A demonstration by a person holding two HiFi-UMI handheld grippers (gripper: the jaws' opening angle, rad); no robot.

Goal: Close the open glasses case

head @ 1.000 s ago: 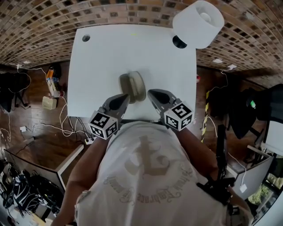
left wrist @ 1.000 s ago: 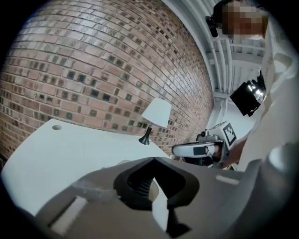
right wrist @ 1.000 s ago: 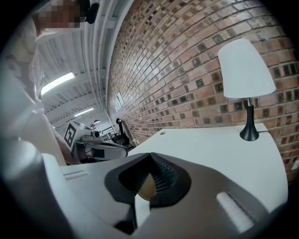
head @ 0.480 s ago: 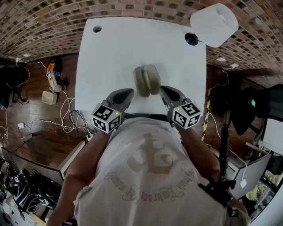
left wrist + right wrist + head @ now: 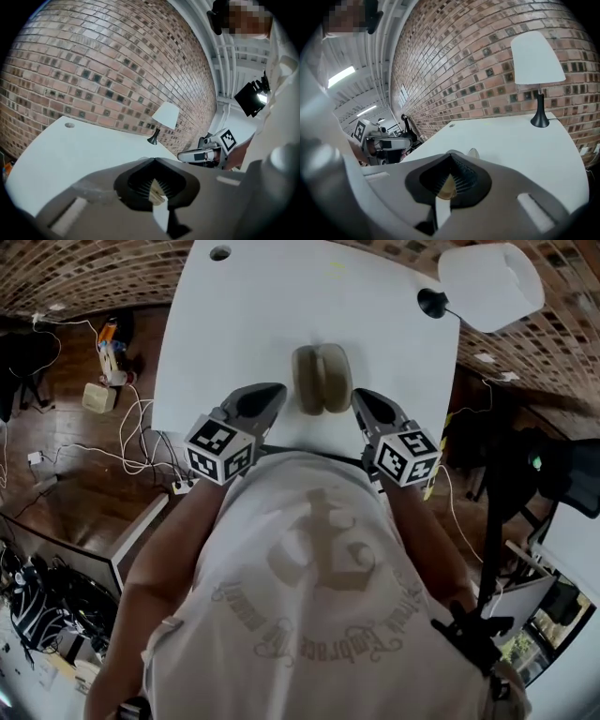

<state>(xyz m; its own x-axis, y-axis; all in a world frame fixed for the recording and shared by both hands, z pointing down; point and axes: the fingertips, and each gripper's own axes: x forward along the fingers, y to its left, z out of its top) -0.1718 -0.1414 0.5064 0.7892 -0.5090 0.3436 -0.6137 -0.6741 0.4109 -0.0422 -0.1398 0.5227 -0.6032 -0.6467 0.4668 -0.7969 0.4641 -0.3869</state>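
White shirt cloth [image 5: 309, 596] fills the near half of the head view. Just past it the left gripper [image 5: 270, 395] and the right gripper [image 5: 364, 399] point away from the person, over the near edge of the white table [image 5: 234, 324]. Each gripper's own view shows its jaws pressed together at the tips with nothing caught between them.

The tan glasses case [image 5: 322, 378] lies open on the table, between the two tips and slightly beyond them. Its two halves sit side by side, left and right, so its long axis and the hinge line run straight away from the person. One half therefore probably has to be folded sideways over the other, with the push coming from the flank rather than from the front. Both tips are near. The right one looks a touch nearer, just beside the right half, while the left stands a little apart from the left half.

Farther off, a white-shaded lamp [image 5: 489, 285] stands at the table's far right corner, with the brick wall [image 5: 103, 273] behind
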